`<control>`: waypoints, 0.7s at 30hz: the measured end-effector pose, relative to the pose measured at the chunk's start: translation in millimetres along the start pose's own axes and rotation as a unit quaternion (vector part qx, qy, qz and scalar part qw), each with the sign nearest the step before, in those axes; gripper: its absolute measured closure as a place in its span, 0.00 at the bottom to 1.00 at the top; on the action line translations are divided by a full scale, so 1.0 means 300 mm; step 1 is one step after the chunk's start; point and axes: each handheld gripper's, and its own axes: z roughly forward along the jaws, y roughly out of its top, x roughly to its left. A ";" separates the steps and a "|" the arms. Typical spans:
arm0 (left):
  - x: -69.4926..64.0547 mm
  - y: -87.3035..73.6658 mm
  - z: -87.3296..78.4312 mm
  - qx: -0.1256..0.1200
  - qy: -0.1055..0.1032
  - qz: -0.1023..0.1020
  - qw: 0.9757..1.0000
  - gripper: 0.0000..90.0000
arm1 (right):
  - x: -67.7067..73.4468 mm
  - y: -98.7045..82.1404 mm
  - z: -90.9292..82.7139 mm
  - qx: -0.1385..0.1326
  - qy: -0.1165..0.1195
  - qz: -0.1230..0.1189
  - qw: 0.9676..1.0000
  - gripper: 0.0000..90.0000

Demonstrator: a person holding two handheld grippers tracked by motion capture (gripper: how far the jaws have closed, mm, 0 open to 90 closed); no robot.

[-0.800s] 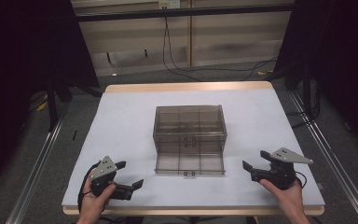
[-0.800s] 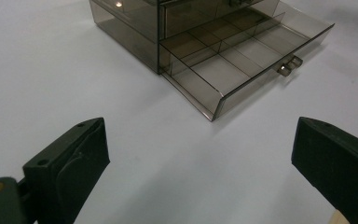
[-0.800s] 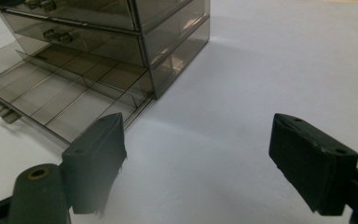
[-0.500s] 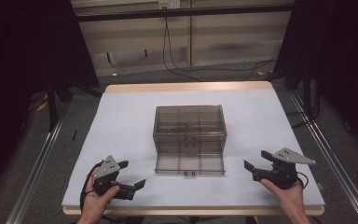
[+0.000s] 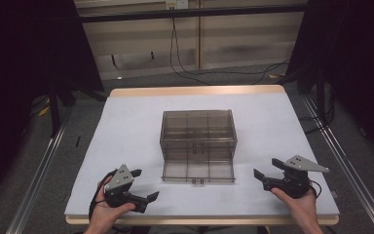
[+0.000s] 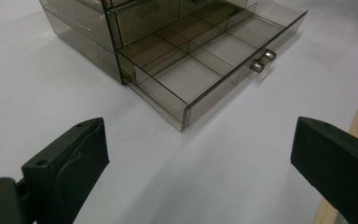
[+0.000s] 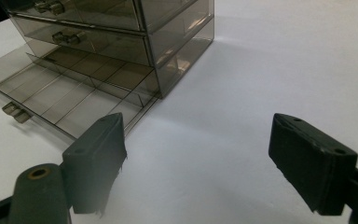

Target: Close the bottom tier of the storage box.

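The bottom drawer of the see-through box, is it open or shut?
Open. The bottom drawer sticks out in front of the drawer box, its empty compartments uncovered. The two drawers above it sit pushed in.

A smoky clear drawer box (image 5: pixel 198 132) stands upright at frame center on the white counter (image 5: pixel 126 126), its bottom drawer (image 5: pixel 198 171) pulled out, compartments empty.

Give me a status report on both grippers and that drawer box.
Left gripper open, right gripper open, both empty. Smoky clear plastic drawer cabinet centred on white table, bottom drawer pulled out, compartments empty. Nothing in the way.
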 end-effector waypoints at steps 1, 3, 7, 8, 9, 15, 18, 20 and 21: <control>-0.003 0.000 0.001 -0.002 -0.003 -0.002 1.000 0.04 | 0.003 0.000 -0.001 -0.001 -0.001 -0.004 1.000 0.21; -0.007 0.003 0.002 -0.001 -0.004 0.005 1.000 0.05 | 0.005 0.000 -0.002 0.000 -0.003 -0.005 1.000 0.21; -0.022 0.011 0.011 -0.005 -0.011 0.002 1.000 0.06 | 0.007 0.001 -0.001 0.001 -0.003 -0.004 1.000 0.21; -0.027 0.015 0.016 -0.003 -0.017 -0.002 1.000 0.05 | 0.006 0.002 -0.002 -0.002 -0.001 -0.006 1.000 0.21; -0.032 0.019 0.021 -0.002 -0.024 -0.012 1.000 0.05 | 0.006 0.002 -0.002 -0.002 -0.001 -0.006 1.000 0.21; -0.059 0.032 0.031 0.003 -0.040 0.001 0.999 0.10 | 0.014 0.003 0.000 -0.001 0.003 -0.003 1.000 0.21; -0.062 0.038 0.030 0.007 -0.047 0.009 0.999 0.10 | 0.013 0.002 0.001 0.001 0.004 -0.003 1.000 0.21; -0.065 0.044 0.027 0.001 -0.037 0.009 0.999 0.14 | 0.013 0.001 0.004 0.006 0.006 -0.005 1.000 0.21; -0.064 0.050 0.025 0.008 -0.045 0.007 0.999 0.14 | 0.014 0.001 0.005 0.005 0.008 -0.002 1.000 0.20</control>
